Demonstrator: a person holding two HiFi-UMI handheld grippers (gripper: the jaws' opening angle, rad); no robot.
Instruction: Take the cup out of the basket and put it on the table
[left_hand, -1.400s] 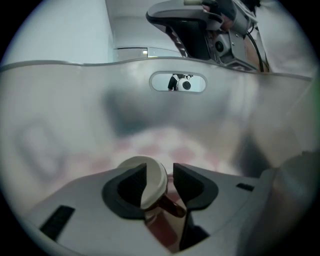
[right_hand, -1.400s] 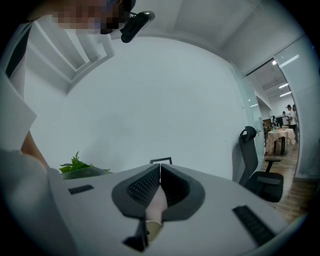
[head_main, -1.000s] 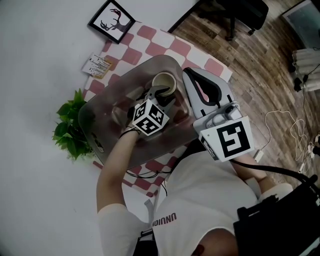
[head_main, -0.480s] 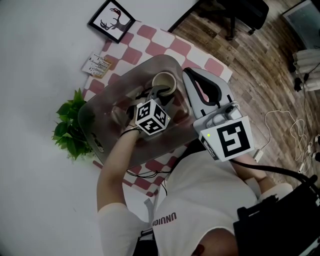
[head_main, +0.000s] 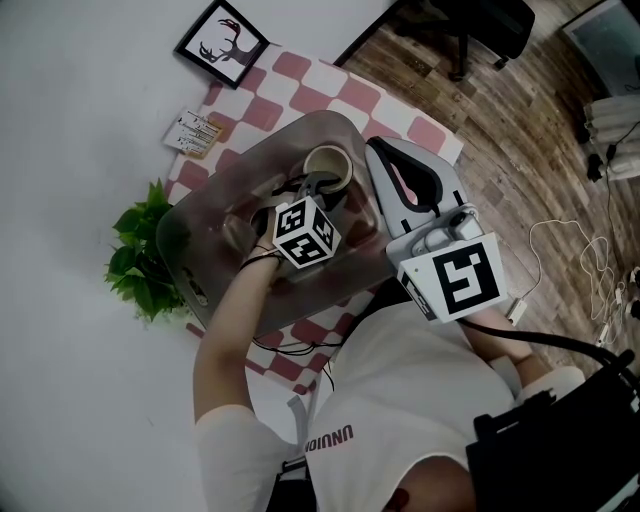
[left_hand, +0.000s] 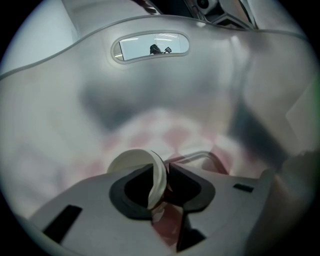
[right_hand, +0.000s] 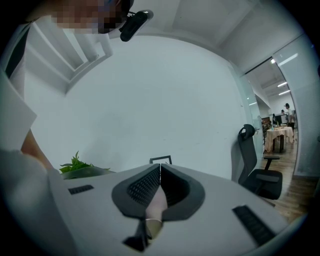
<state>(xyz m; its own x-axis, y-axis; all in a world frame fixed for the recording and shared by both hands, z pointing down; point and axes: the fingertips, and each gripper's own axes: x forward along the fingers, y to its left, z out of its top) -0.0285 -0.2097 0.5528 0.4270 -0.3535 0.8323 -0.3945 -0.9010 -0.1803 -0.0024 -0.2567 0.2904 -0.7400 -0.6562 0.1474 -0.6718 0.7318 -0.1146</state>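
Inside the translucent basket (head_main: 200, 228) on the bench (head_main: 432, 138), the left tongs (head_main: 322, 188) are closing on the cup (head_main: 328, 165). The cup stands upright in the basket's far right corner. The basket covers most of a pink-and-white checked cloth (head_main: 305, 72) spread over the bench.

In the left gripper view the tongs (left_hand: 161, 172) straddle the pale cup's (left_hand: 131, 159) wall. One jaw is inside the rim and the other is outside it. A dark gap shows on the inner side, so the pads do not appear to be pressing yet, though the blur makes this hard to judge. The basket's wall (left_hand: 150, 85), with its slot handle, fills the background.

The right tongs (head_main: 375, 148) hang above the bench's right edge, just beside the basket and clear of it. In the right gripper view these tongs (right_hand: 160, 167) are clenched, pad against pad, with nothing between them.

At the bench's far edge a framed deer print (head_main: 223, 42) lies near the left corner, with a small card (head_main: 195, 130) close by. A leafy plant (head_main: 140, 250) sits just beside the basket at the bench's left edge. A dark office chair (head_main: 480, 25) stands on the wooden floor (head_main: 540, 150) beyond the right side.
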